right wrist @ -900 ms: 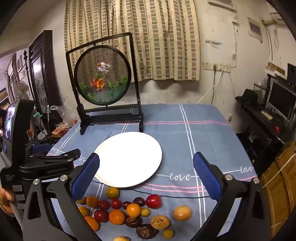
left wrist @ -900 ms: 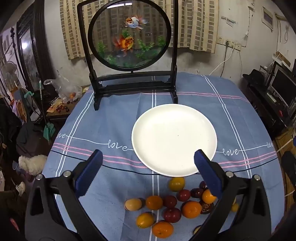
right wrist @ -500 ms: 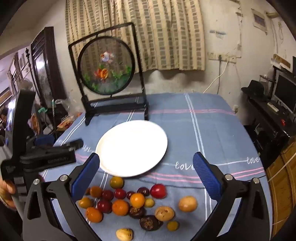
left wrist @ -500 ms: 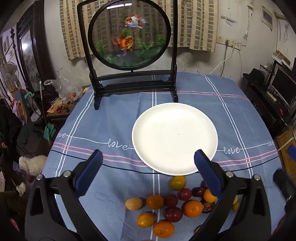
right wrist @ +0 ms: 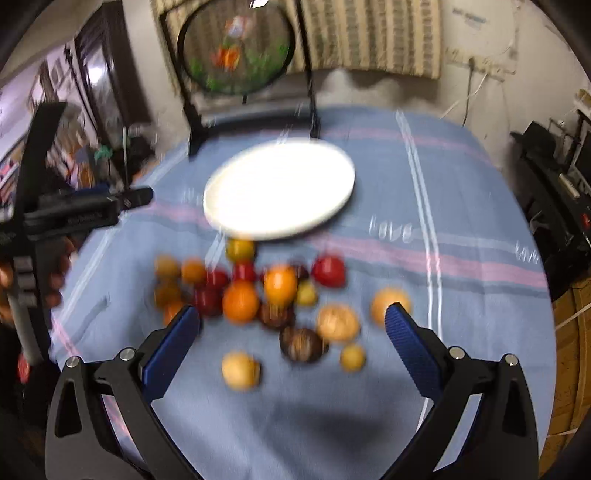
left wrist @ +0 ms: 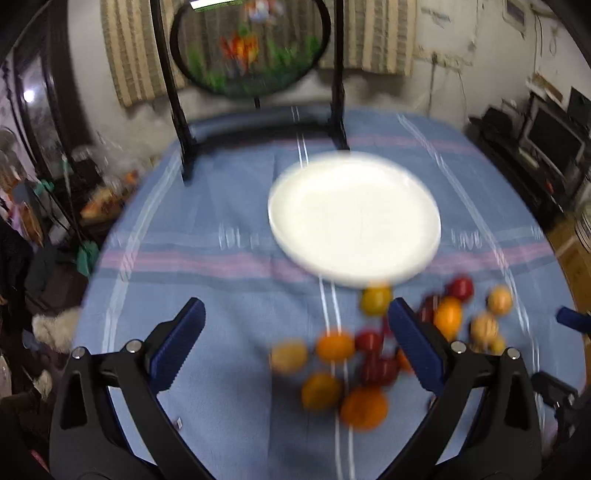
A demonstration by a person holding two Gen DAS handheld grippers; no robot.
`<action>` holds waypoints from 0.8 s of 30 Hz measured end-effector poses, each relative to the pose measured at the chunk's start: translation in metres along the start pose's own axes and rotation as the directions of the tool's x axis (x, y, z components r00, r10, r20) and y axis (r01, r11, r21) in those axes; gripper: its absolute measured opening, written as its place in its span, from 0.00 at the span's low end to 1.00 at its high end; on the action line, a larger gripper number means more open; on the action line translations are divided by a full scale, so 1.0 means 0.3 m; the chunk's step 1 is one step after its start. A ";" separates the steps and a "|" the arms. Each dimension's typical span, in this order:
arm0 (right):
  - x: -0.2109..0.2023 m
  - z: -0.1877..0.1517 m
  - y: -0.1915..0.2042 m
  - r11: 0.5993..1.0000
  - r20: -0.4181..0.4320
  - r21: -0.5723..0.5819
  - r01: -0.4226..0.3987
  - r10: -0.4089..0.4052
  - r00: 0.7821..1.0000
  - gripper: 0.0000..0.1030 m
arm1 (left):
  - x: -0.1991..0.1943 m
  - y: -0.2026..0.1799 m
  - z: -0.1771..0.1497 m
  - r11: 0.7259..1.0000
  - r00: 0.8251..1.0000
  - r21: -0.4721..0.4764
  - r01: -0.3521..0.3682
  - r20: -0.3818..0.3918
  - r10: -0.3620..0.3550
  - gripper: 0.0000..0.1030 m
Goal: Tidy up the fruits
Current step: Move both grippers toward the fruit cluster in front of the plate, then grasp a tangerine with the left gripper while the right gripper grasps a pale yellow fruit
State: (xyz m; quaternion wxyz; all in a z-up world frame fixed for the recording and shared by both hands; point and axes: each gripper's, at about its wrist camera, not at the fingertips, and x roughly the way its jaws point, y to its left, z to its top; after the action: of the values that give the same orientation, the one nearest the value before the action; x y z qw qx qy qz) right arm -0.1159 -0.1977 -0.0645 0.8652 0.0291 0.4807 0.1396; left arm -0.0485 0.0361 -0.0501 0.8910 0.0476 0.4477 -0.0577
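- Both views are blurred, so we cannot read fine detail.
- Our left gripper (left wrist: 295,341) hangs tilted down over the blue cloth (left wrist: 221,295), its blue fingers (left wrist: 177,343) wide apart with nothing between the pads.
- Our right gripper (right wrist: 291,345) is tilted down over the fruit too, fingers (right wrist: 410,349) spread wide and gripping nothing.
- In the right view we see the left gripper (right wrist: 88,210) from the side at the left edge, with a hand (right wrist: 55,280) on its handle.
- The fruits (right wrist: 258,295) lie loose on the cloth in a cluster just in front of the plate (right wrist: 332,210), on its near side: orange, red, yellow, tan and a few dark ones.
- A yellowish fruit (right wrist: 240,249) sits closest to the plate rim; we cannot tell whether it touches.
- A tan fruit (right wrist: 240,369) lies apart from the rest, nearest our right gripper.
- The plate (left wrist: 354,221) is white and holds nothing.
- Behind the plate a round fish screen (left wrist: 251,48) stands upright in a black frame at the far edge of the cloth.
- Striped curtains (right wrist: 369,33) hang on the wall behind.
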 end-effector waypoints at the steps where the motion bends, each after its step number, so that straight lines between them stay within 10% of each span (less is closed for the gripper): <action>1: 0.021 -0.036 0.004 1.000 -0.033 0.007 -0.013 0.013 0.999 0.99 | 0.006 0.009 -0.033 1.000 1.000 0.000 0.007 -0.025 -0.007 0.98; 10: 0.183 -0.126 0.098 0.993 -0.206 -0.025 -0.113 0.105 0.973 0.55 | 0.051 0.003 -0.273 0.991 0.978 0.014 0.132 -0.164 -0.128 0.98; 24: 0.299 -0.115 0.118 0.992 -0.230 -0.009 -0.126 0.121 0.966 0.52 | 0.179 -0.104 -0.303 0.984 0.955 -0.040 0.174 -0.235 -0.178 0.97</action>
State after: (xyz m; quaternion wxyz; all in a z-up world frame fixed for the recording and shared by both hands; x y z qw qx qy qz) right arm -0.1079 -0.1426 -0.1503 0.7938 0.0325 0.5730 0.2013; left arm -0.0931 0.0143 -0.1483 0.8227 0.0057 0.5542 -0.1265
